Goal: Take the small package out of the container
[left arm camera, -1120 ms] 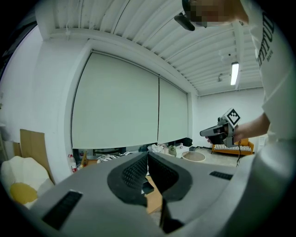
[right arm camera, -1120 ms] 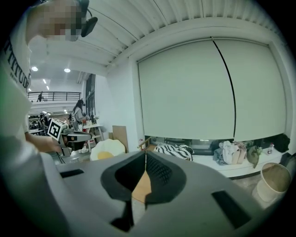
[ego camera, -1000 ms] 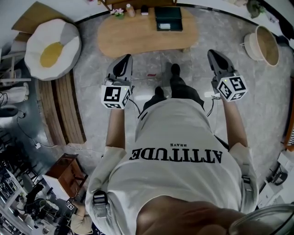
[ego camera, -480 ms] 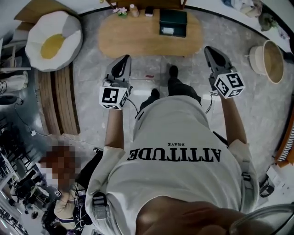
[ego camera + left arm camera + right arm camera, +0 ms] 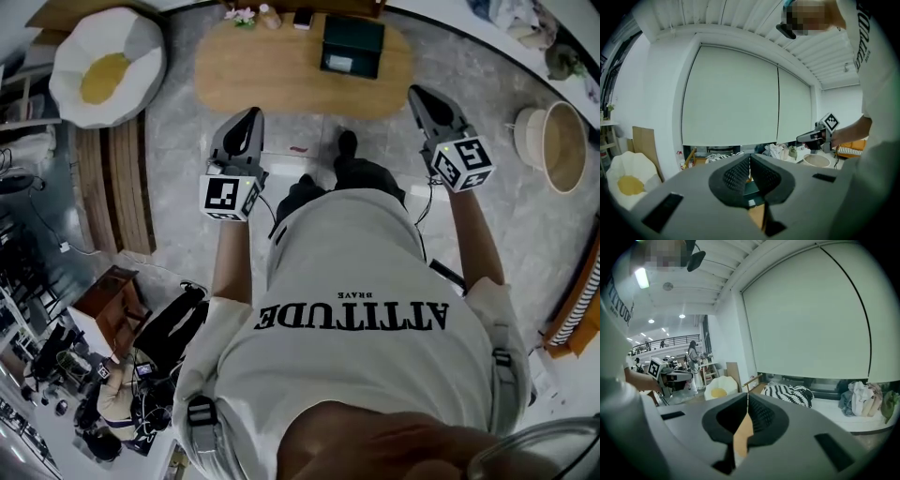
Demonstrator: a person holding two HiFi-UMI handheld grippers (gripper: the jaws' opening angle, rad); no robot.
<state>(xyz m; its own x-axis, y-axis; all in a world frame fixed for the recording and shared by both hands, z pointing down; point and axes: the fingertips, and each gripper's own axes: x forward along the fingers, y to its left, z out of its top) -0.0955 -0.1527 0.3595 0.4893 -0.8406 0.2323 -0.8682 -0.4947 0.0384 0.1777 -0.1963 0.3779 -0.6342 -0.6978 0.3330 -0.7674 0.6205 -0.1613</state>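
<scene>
A dark green box-shaped container stands on the oval wooden table ahead of me. A small pale patch shows at its near edge; whether that is the package I cannot tell. My left gripper is held over the floor short of the table, its jaws shut and empty. My right gripper hangs near the table's right end, also shut with nothing between the pads. Below the left jaws, the container and the table top show in the left gripper view.
An egg-shaped cushion lies at the far left beside wooden slats. A round basket stands on the floor at the right. Small bottles and flowers sit at the table's far edge. A seated person and cluttered gear fill the lower left.
The view has shifted and turned a little, so the table sits closer in front. Both grippers have drifted slightly forward and stay shut. Nothing was taken or let go.
</scene>
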